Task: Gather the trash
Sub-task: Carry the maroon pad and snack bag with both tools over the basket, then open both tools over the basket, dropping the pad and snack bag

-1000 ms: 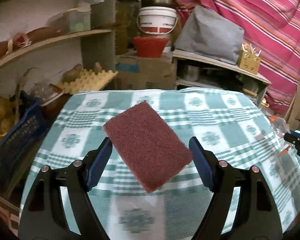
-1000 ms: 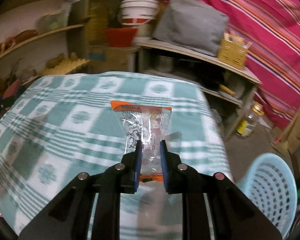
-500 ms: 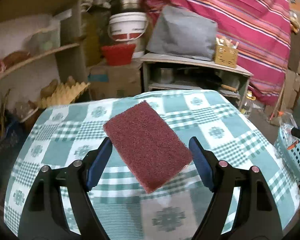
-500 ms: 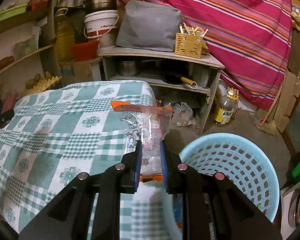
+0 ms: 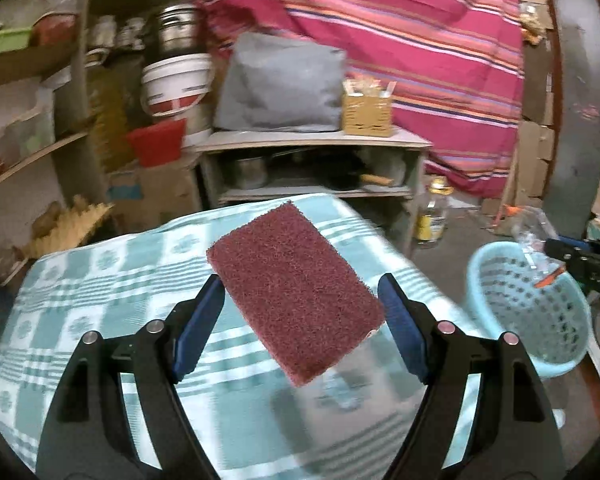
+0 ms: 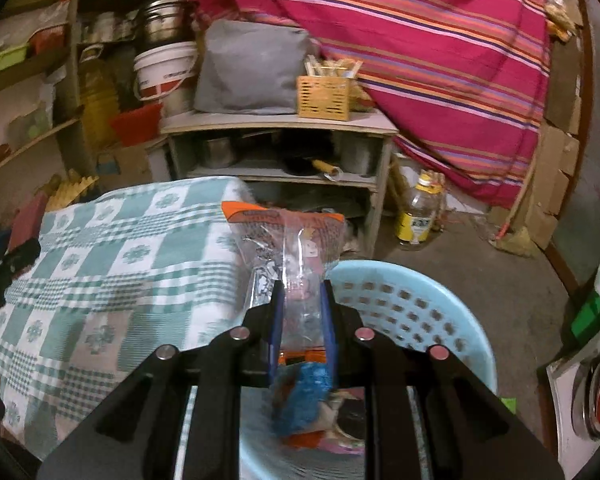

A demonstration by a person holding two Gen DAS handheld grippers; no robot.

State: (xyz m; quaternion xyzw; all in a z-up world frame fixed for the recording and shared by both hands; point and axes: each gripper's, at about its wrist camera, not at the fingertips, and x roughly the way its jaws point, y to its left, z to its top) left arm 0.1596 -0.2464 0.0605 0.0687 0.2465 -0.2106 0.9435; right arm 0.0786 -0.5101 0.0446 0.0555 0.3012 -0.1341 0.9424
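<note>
My left gripper is shut on a dark red scouring pad and holds it above the green checked tablecloth. My right gripper is shut on a clear plastic wrapper with an orange top and holds it over the near rim of a light blue perforated basket. Blue and orange trash lies inside that basket. In the left wrist view the basket stands on the floor at the right, with my right gripper and its wrapper above it.
A grey shelf unit with pans stands behind the table. A plastic bottle stands on the floor beside it. Striped pink cloth hangs behind. Cluttered shelves run along the left.
Both grippers have swung right, away from the table. My right gripper with the wrapper has moved further over the blue basket. The basket has come into the left wrist view.
</note>
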